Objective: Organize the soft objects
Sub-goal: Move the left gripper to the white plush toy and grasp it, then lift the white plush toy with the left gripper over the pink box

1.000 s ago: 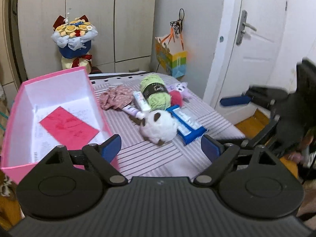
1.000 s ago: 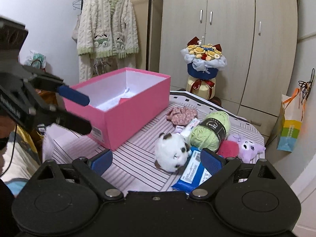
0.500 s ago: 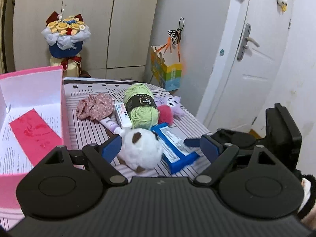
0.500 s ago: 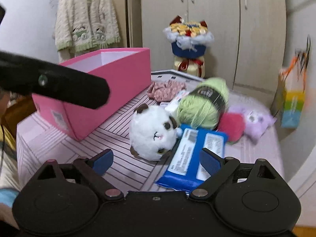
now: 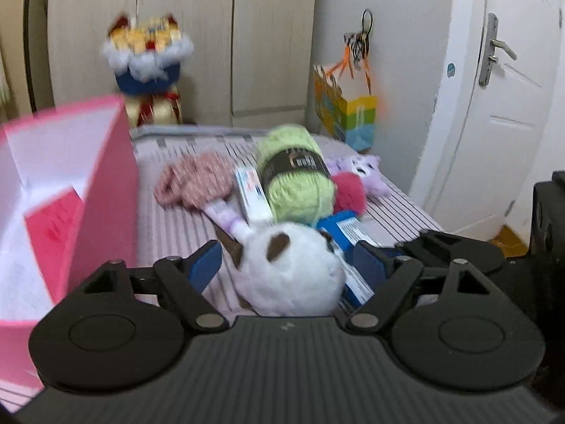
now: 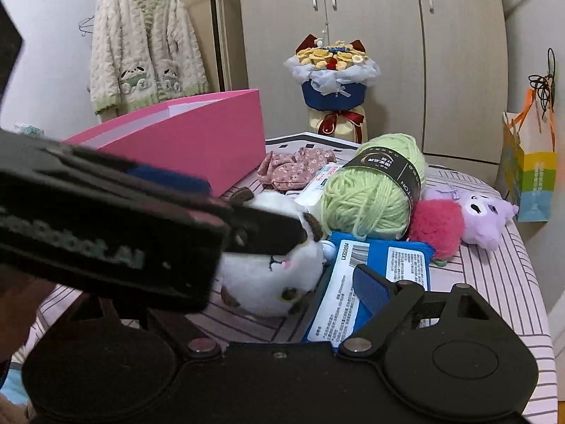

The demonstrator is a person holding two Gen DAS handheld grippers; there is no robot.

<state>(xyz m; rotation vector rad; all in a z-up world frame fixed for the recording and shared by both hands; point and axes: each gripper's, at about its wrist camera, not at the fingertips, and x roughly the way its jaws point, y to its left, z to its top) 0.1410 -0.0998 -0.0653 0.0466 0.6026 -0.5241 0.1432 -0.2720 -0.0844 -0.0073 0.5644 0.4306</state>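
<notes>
Nothing boxed yet: our left gripper point(image 5: 287, 265), spread, straddles the white plush point(image 5: 289, 275); right gripper point(image 6: 374, 291) state unclear; pink box point(image 5: 102, 183) awaits.

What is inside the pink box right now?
In the left wrist view the pink box holds white paper lining and a red card. No soft toys show in it. Its near end is hidden behind the left gripper, and the image is blurred.
</notes>
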